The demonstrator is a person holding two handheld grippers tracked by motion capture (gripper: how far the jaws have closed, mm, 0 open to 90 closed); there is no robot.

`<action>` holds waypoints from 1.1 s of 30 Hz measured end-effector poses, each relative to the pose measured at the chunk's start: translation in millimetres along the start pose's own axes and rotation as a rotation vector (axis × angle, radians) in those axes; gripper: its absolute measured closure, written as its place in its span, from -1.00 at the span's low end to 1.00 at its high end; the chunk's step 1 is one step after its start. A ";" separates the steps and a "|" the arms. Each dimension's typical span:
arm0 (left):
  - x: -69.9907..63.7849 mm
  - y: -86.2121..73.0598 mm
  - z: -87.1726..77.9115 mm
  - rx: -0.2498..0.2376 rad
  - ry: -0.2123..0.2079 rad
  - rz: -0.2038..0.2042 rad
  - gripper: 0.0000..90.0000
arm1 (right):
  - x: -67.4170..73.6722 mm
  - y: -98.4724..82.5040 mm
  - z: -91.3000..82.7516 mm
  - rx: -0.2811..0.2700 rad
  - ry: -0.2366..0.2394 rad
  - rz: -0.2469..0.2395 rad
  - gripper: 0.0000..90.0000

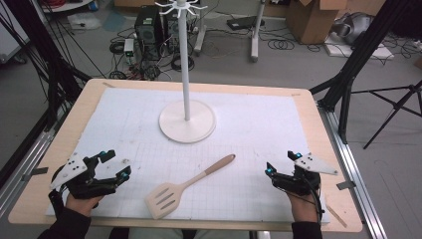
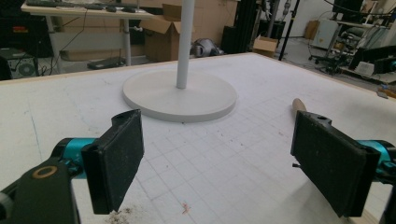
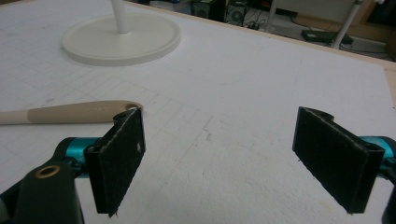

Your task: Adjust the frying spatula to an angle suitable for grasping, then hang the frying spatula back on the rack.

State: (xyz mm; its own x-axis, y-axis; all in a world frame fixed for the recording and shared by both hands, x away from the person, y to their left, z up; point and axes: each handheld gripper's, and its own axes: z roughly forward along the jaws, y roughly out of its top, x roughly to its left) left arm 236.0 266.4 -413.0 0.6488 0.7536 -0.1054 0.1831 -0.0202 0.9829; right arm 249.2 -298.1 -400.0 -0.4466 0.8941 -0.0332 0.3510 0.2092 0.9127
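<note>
Both grippers parked at the near edge of the surface, which is a wooden top under a white gridded mat.

Left gripper: at the near left corner, held in the person's left hand. Fingers spread wide, nothing between them. In the left gripper view the gap between them shows just bare mat.

Right gripper: at the near right corner, held in the right hand. Fingers also wide open, holding nothing.

Spatula: wooden, slotted, lying flat on the mat between the two grippers, apart from both. Blade sits near the front edge, handle angles away toward the right and back. In the right gripper view the handle end lies just past the left finger; whether they touch, I cannot tell. Left gripper view catches just the handle tip behind its right finger.

White stand: round base with an upright pole, on the mat behind the spatula, about mid-surface, well apart from both grippers. Hook arms at the pole's top.

Floor beyond has cables, a computer tower and cardboard boxes.
</note>
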 end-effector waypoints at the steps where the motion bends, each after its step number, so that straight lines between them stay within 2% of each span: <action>1: -0.2 0.1 -1.2 -0.001 0.003 0.001 -0.61 | -1.0 -0.6 0.4 0.000 -0.009 0.002 -0.65; 14: -2.9 0.3 0.4 0.002 0.002 0.004 -0.59 | -3.1 -2.2 -3.2 -0.008 -0.028 0.011 -0.64; 26: -7.7 0.5 9.0 0.025 -0.035 0.012 -0.56 | -2.9 -4.7 -7.2 0.000 -0.040 0.004 -0.64; 32: -14.9 4.0 13.0 0.042 -0.054 0.021 -0.56 | -2.5 -5.3 -7.0 0.014 -0.046 -0.005 -0.64; 33: -17.7 4.3 14.8 0.054 -0.068 0.021 -0.56 | -1.4 -5.2 -6.3 0.018 -0.043 -0.009 -0.64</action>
State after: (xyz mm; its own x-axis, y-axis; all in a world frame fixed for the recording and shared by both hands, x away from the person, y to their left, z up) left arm 236.3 243.3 -409.2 0.7010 0.7066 -0.0967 0.2077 -0.0726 0.9755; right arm 242.8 -303.0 -402.2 -0.4144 0.9082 -0.0590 0.3617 0.2238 0.9050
